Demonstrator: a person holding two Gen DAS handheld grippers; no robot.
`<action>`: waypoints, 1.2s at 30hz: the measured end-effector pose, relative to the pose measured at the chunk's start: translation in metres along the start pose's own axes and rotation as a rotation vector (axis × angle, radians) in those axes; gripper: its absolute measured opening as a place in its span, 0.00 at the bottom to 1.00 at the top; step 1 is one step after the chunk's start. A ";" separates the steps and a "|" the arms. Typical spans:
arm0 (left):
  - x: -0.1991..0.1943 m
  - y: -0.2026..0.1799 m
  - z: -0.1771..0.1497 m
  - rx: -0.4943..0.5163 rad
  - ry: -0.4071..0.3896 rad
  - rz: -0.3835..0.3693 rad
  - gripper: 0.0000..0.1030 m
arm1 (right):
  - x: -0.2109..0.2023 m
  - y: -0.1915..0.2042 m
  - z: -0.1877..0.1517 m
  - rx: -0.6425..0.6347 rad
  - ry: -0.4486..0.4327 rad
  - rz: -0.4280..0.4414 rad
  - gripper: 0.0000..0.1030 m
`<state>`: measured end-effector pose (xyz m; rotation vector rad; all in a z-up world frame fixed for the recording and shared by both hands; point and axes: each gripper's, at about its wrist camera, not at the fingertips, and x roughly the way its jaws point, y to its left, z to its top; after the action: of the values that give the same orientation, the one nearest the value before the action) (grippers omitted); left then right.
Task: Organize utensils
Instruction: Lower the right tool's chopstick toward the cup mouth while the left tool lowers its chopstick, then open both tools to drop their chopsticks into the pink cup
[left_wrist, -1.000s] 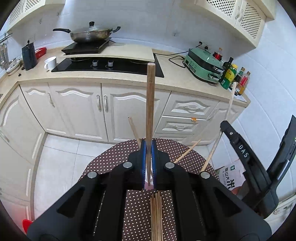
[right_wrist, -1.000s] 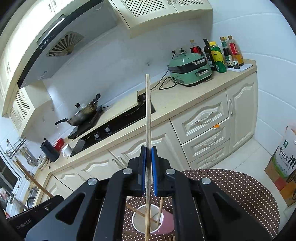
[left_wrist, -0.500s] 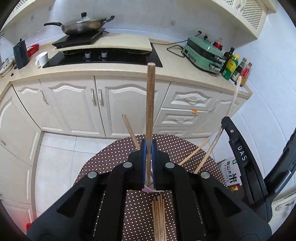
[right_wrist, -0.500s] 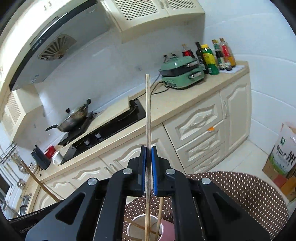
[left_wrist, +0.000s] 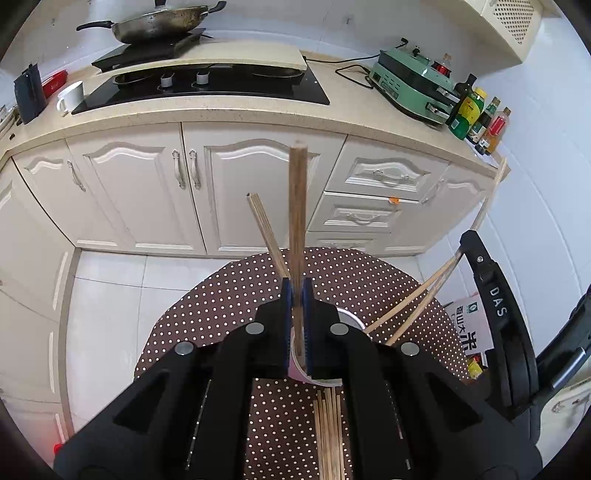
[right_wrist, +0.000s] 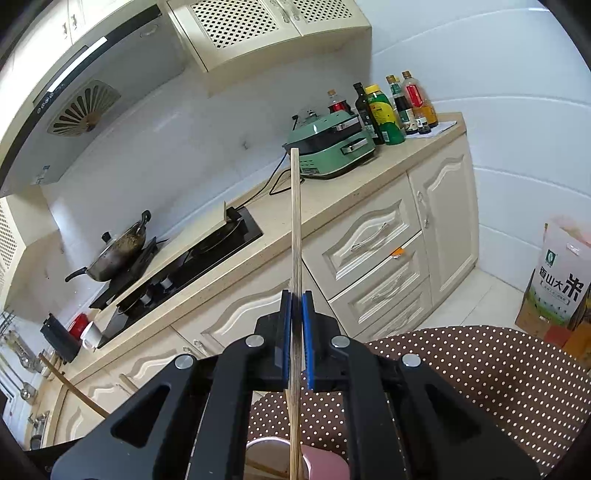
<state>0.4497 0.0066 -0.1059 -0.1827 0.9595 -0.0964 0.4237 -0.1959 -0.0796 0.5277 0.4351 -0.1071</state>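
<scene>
Both grippers, left (left_wrist: 296, 291) and right (right_wrist: 296, 295), are each still clamping a chopstick (left_wrist: 297, 218) upright while lowering toward the cup (left_wrist: 345, 317) at the polka-dot table's (left_wrist: 221, 299) near edge, so both drops are close.

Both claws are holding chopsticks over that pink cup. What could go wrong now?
The pink cup already holds leaning chopsticks, so a bump from the dark chopstick in the left claw might tip it over. The right claw grips its pale chopstick near the middle, so it could swing and miss the cup. Both claws sit close together and may knock each other.
</scene>
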 end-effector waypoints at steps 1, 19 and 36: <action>0.002 0.000 -0.001 0.001 0.000 -0.003 0.06 | 0.001 0.000 -0.001 -0.001 -0.005 -0.003 0.05; 0.029 0.010 -0.015 -0.018 0.031 -0.048 0.06 | -0.008 0.006 -0.015 -0.120 -0.053 0.006 0.05; 0.027 0.017 -0.023 -0.016 -0.001 -0.071 0.07 | -0.030 0.035 -0.026 -0.283 -0.119 0.124 0.04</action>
<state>0.4461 0.0164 -0.1435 -0.2314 0.9535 -0.1544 0.3941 -0.1529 -0.0703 0.2670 0.2944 0.0421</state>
